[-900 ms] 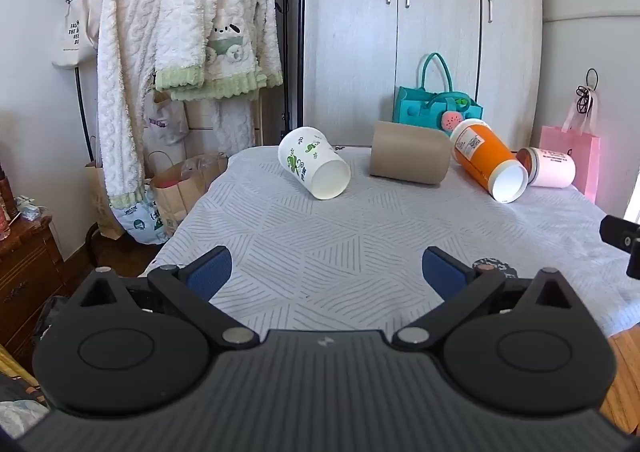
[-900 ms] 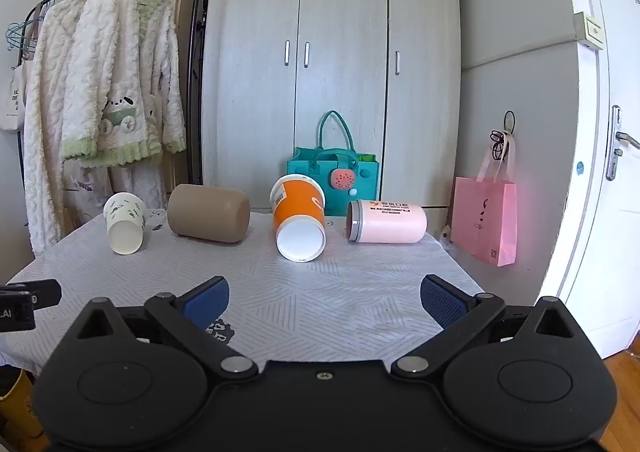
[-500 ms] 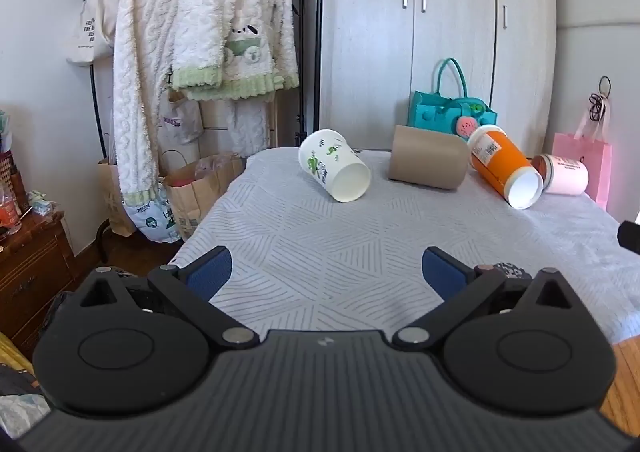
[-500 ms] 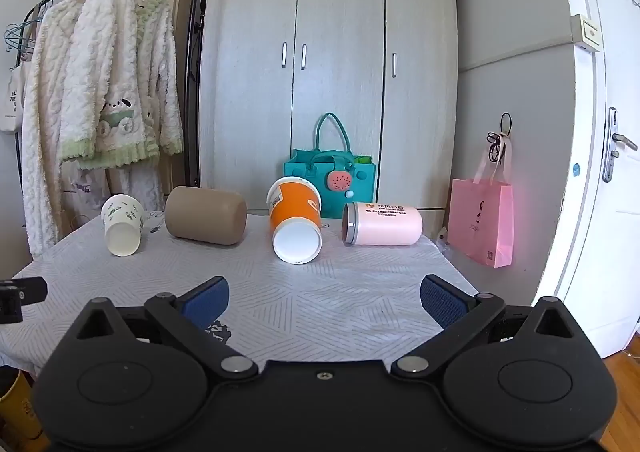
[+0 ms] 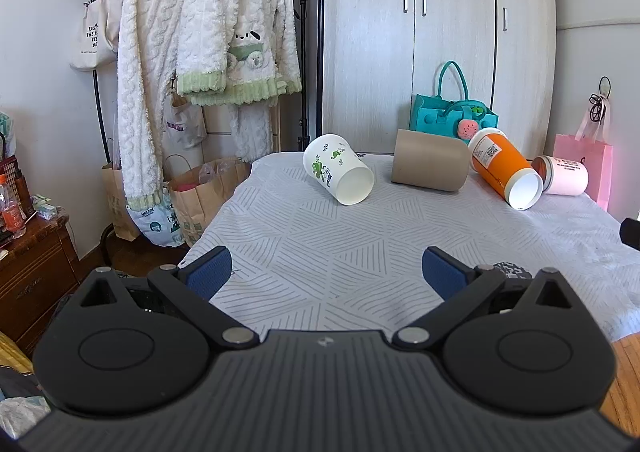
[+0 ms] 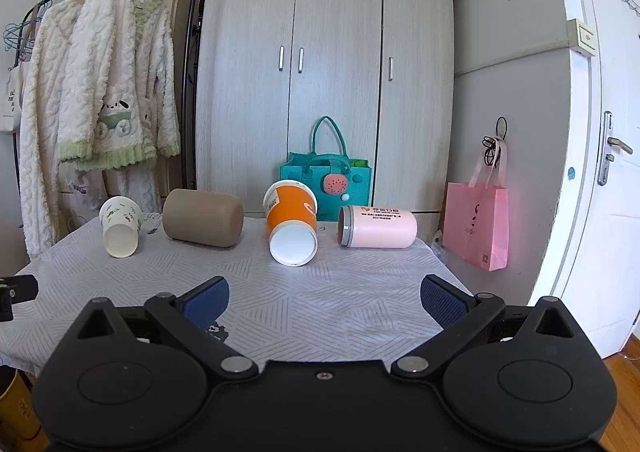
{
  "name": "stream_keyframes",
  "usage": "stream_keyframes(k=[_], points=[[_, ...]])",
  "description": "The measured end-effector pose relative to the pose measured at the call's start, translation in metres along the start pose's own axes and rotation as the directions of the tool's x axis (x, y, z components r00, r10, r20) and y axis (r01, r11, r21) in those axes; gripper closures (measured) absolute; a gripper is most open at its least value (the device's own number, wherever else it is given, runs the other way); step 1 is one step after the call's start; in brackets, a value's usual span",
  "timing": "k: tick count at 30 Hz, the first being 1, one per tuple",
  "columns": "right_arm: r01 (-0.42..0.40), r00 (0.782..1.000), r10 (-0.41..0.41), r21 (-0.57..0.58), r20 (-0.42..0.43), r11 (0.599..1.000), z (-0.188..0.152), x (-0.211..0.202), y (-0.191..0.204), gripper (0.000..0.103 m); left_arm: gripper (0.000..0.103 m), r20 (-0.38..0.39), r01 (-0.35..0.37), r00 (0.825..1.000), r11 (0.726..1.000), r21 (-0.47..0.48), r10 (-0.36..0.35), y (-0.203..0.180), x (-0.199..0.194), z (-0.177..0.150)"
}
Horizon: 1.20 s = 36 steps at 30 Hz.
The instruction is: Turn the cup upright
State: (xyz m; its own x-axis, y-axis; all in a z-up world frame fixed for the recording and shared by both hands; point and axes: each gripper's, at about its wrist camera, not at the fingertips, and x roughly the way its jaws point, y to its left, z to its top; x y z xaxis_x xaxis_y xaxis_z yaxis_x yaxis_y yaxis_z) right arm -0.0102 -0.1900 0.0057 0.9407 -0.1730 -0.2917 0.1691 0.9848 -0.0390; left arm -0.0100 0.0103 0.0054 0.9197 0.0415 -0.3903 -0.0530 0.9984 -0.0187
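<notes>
Four cups lie on their sides along the far edge of the table (image 5: pixel 320 252). The white leaf-print cup (image 5: pixel 338 174) lies ahead of the left gripper (image 5: pixel 326 272), long axis slanting, mouth toward the camera; the orange cup (image 6: pixel 291 221) lies ahead of the right gripper (image 6: pixel 324 298). Both grippers' fingers spread wide, holding nothing, well short of the cups

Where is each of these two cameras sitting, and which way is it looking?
Left wrist: on the left gripper, facing across the table; its open blue fingers show.
Right wrist: on the right gripper, facing the orange cup; its open fingers show.
Shared: four tipped cups, teal bag, wardrobe.
</notes>
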Motion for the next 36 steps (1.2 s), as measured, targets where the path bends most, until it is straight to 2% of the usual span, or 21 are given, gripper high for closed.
stream_keyframes(k=[36], points=[[0.030, 1.000, -0.030, -0.003, 0.005, 1.000, 0.0009, -0.0067, -0.0042, 0.000, 0.000, -0.017, 0.002, 1.000, 1.000, 0.020, -0.002, -0.0012, 0.0003, -0.0018]])
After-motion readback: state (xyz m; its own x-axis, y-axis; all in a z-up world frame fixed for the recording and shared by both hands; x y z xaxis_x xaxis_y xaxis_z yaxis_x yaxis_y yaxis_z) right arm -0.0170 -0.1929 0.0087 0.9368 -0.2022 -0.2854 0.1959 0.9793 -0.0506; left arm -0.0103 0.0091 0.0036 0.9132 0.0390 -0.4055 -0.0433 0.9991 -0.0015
